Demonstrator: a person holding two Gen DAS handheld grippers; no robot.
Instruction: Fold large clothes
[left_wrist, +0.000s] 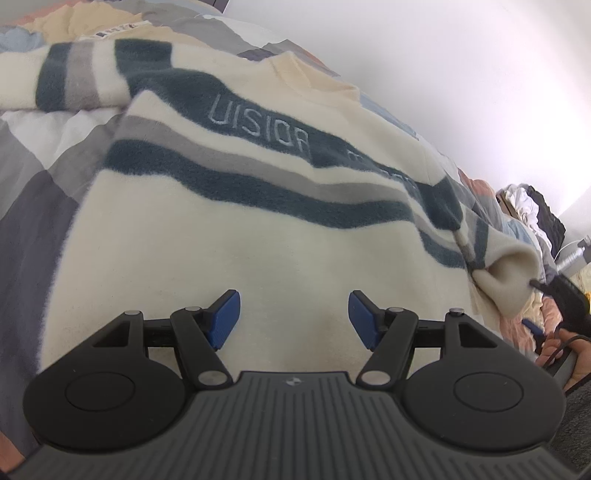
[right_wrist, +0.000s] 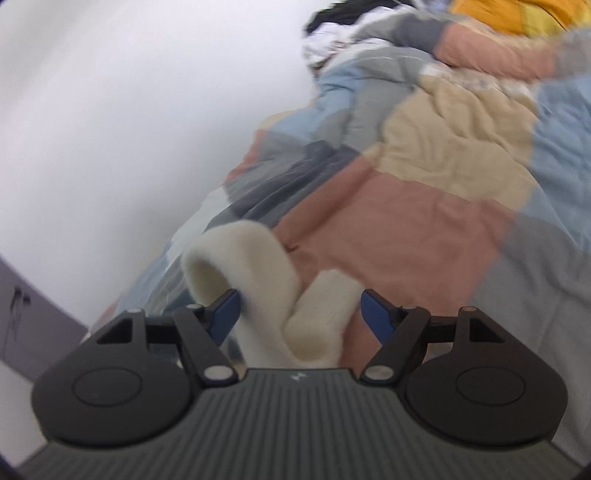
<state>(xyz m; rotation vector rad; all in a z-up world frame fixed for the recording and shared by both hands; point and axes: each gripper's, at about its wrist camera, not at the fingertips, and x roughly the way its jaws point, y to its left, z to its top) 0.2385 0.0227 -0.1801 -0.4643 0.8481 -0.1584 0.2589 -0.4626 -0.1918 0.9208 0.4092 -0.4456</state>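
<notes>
A: Where is the sweater (left_wrist: 258, 221)?
B: Spread flat, front up, on the patchwork quilt (left_wrist: 33, 206).

A: The grippers?
B: Left gripper (left_wrist: 294, 319) hovers over the hem, jaws wide and empty. Right gripper (right_wrist: 299, 319), jaws apart, has the cream sleeve cuff (right_wrist: 258, 280) lying loose between them.

My right gripper (right_wrist: 298, 314) stands open around a cream sleeve end.

I look along my two blue-padded fingers (right_wrist: 226, 314), which stand apart. Between them lies the cream fleece sleeve (right_wrist: 273, 295), its cuff curled open toward the left finger and a second fold bunched beside it, nearer the right finger; neither pad clearly presses it. Beyond spreads the bed's patchwork quilt (right_wrist: 424, 221) in pink, beige, pale blue and grey blocks, rumpled and blurred. A white wall (right_wrist: 129, 110) fills the left side. Far off at the top sit a dark and white clothes heap (right_wrist: 332, 29) and something yellow (right_wrist: 517, 14).
</notes>
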